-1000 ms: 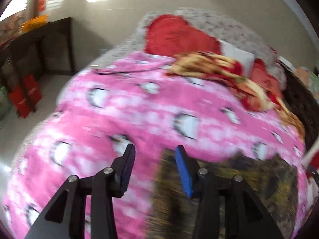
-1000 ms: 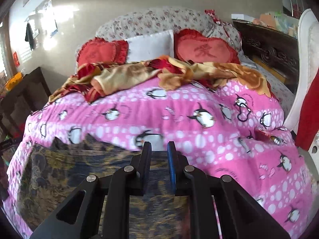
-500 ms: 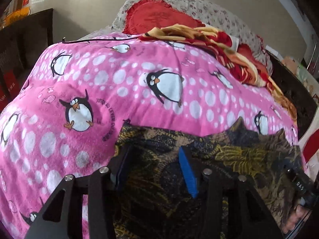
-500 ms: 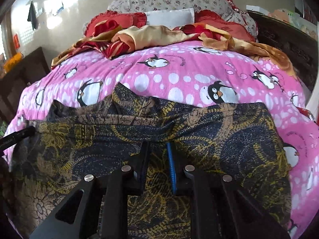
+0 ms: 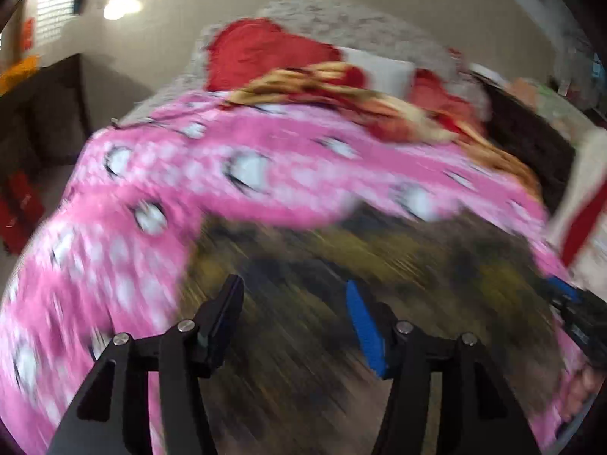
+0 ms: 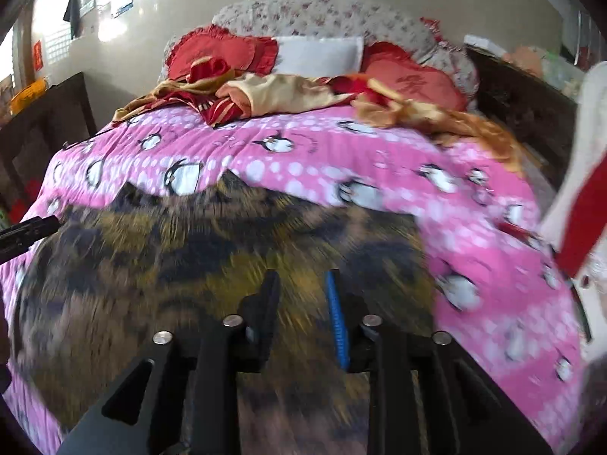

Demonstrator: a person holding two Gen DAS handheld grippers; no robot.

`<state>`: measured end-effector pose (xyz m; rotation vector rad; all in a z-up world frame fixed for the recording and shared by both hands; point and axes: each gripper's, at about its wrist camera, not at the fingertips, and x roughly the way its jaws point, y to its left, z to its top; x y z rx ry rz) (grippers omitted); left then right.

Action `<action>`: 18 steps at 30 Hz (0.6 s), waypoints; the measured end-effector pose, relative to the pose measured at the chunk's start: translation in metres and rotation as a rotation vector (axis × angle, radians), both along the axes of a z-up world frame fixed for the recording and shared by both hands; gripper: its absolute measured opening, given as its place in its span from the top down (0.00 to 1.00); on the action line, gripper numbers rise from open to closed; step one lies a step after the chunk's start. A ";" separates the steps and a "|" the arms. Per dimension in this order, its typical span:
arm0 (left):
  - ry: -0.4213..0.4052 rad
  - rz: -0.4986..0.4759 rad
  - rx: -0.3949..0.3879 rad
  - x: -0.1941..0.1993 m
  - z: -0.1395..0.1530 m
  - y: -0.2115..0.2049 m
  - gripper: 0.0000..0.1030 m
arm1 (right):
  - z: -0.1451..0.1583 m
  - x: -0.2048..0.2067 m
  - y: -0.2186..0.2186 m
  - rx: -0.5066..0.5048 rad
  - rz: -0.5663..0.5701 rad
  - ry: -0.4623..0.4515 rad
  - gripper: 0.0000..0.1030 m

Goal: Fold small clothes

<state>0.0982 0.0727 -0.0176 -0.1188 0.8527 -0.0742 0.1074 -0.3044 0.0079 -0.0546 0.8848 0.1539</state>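
Note:
A dark garment with a yellow floral print [image 6: 227, 250] lies spread flat on the pink penguin bedspread [image 6: 303, 151]; it also shows, blurred, in the left wrist view [image 5: 379, 265]. My left gripper [image 5: 296, 303] is open and empty above the garment's left part. My right gripper [image 6: 301, 295] is open with a narrower gap, empty, above the garment's middle. The left gripper's tip [image 6: 30, 229] shows at the left edge of the right wrist view. The right gripper [image 5: 576, 322] shows at the right edge of the left wrist view.
A crumpled red and gold cloth [image 6: 265, 94] lies at the far end of the bed before red cushions [image 6: 224, 53] and a white pillow [image 6: 318, 55]. A dark wooden frame [image 6: 523, 102] runs along the right. Dark furniture [image 6: 41, 121] stands left.
Both grippers have pulled back and up from the garment, and the view is motion-blurred. The right gripper's jaws have opened wider. The garment stays spread on the bed.

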 end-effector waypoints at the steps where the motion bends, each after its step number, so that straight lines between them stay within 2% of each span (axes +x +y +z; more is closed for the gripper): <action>1: 0.004 -0.030 -0.006 -0.014 0.000 -0.010 0.42 | -0.001 -0.014 -0.007 0.007 0.003 0.016 0.59; 4: 0.038 -0.143 -0.035 -0.065 -0.015 -0.045 0.42 | -0.016 -0.047 -0.024 0.012 -0.005 0.063 0.59; 6: 0.120 -0.182 -0.052 -0.080 -0.040 -0.062 0.42 | -0.035 -0.058 -0.031 0.006 -0.001 0.103 0.59; 7: 0.126 -0.191 -0.013 -0.085 -0.049 -0.070 0.41 | -0.047 -0.062 -0.035 -0.004 0.002 0.110 0.59; 9: 0.075 -0.238 0.075 -0.093 -0.055 -0.083 0.34 | -0.046 -0.064 -0.035 0.001 0.002 0.081 0.59; 10: 0.074 -0.249 0.085 -0.094 -0.055 -0.086 0.33 | -0.042 -0.062 -0.033 -0.011 -0.008 0.096 0.59; 11: 0.078 -0.247 0.076 -0.093 -0.053 -0.084 0.33 | -0.037 -0.059 -0.029 -0.022 -0.021 0.107 0.59; 14: 0.079 -0.193 0.010 -0.098 -0.040 -0.067 0.33 | -0.008 -0.066 -0.011 0.031 0.008 0.040 0.59; 18: 0.011 -0.044 0.053 -0.116 -0.033 -0.035 0.31 | 0.006 -0.085 0.037 0.057 0.119 -0.006 0.59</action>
